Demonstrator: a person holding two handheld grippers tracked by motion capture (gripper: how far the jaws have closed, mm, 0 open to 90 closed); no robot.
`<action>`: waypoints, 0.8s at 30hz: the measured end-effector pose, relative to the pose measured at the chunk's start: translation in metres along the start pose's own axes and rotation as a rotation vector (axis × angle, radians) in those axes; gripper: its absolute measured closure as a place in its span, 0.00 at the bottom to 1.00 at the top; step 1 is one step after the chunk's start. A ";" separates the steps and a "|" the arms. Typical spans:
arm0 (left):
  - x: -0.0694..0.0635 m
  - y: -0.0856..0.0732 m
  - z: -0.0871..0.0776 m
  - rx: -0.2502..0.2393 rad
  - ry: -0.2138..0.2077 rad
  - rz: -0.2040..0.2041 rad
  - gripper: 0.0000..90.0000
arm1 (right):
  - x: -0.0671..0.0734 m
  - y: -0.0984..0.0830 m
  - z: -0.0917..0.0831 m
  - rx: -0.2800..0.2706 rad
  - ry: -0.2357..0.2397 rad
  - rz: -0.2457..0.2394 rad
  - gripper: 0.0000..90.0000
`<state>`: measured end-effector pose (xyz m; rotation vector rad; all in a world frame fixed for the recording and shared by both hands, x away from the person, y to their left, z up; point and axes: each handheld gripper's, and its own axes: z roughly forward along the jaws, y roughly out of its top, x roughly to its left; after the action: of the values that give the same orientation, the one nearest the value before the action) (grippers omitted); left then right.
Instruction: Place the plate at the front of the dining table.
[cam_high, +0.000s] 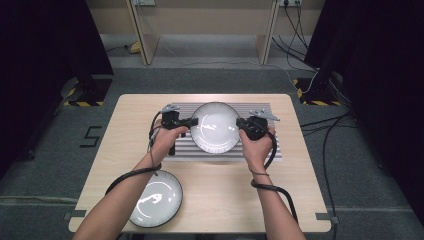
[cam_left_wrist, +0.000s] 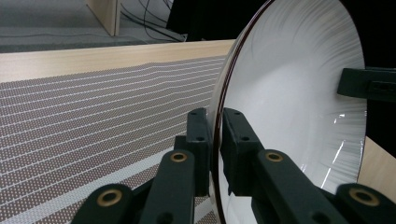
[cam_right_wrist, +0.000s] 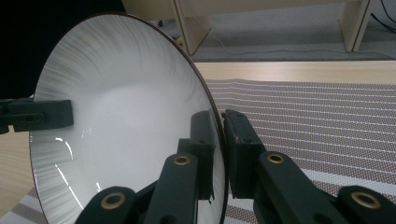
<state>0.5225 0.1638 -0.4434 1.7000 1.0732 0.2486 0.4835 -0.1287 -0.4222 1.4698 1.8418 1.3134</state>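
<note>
A white bowl (cam_high: 216, 127) with a dark rim hangs over the striped grey mat (cam_high: 182, 148) at the table's middle, held from both sides. My left gripper (cam_high: 193, 121) is shut on the bowl's left rim; in the left gripper view its jaws pinch the thin rim of the bowl (cam_left_wrist: 299, 93) at my left gripper (cam_left_wrist: 215, 140). My right gripper (cam_high: 240, 123) is shut on the opposite rim, and the right gripper view has the rim of the bowl (cam_right_wrist: 121, 112) clamped in my right gripper (cam_right_wrist: 219, 140). Each gripper view has the other gripper's jaw at the bowl's far edge.
A second white bowl (cam_high: 156, 198) rests near the table's front left edge, partly under the left forearm. Cables trail from both grippers across the wooden table (cam_high: 300, 180). Beyond the table are a grey floor, dark stands and wooden legs.
</note>
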 end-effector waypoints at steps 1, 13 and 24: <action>0.001 0.001 0.002 0.001 0.003 -0.001 0.90 | -0.001 0.000 0.002 0.001 -0.003 0.000 0.92; 0.009 0.017 0.027 0.009 0.029 -0.017 0.90 | -0.016 0.006 0.022 0.008 -0.026 0.032 0.93; 0.015 0.008 0.051 0.024 0.067 -0.052 0.89 | -0.032 -0.001 0.042 0.061 -0.049 0.056 0.93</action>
<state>0.5669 0.1410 -0.4630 1.6933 1.1726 0.2620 0.5272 -0.1410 -0.4484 1.5818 1.8372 1.2458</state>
